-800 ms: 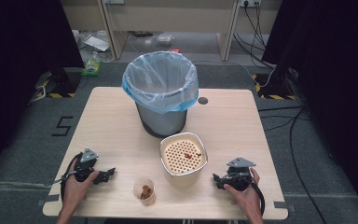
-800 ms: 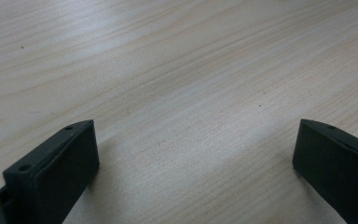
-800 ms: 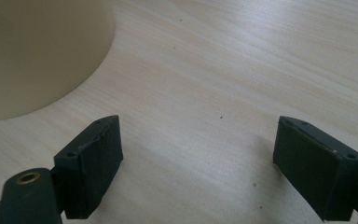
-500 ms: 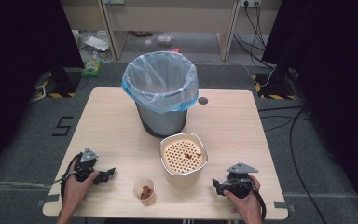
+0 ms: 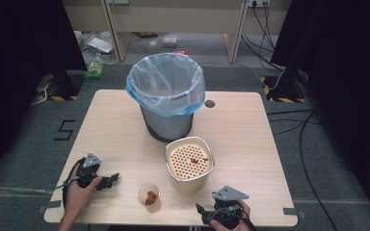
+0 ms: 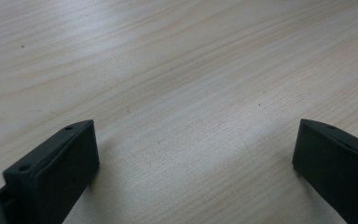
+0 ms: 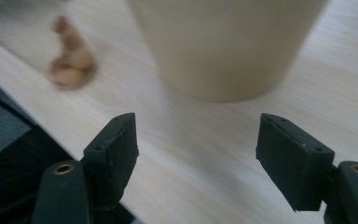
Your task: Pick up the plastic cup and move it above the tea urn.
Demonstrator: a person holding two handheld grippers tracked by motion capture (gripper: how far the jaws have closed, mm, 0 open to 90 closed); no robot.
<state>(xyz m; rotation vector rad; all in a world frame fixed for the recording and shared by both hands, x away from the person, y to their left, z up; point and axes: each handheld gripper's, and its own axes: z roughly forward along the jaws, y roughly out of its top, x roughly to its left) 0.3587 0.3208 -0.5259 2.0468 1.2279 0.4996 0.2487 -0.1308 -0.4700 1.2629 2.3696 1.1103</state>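
A cream tub [image 5: 189, 166] capped by a perforated insert with a few reddish bits stands near the middle of the wooden table [image 5: 250, 130], just in front of a grey bin [image 5: 167, 98] lined with a blue bag. To the tub's near left sits a small clear cup [image 5: 149, 197] of reddish-brown pieces. Your right gripper [image 5: 206, 212] rests at the near edge, right of the cup, jaws spread wide and empty, pointing toward the tub's base [image 7: 223, 46]. Your left gripper [image 5: 112, 179] lies at the near left, well apart from the cup, jaws wide over bare wood [image 6: 191, 93].
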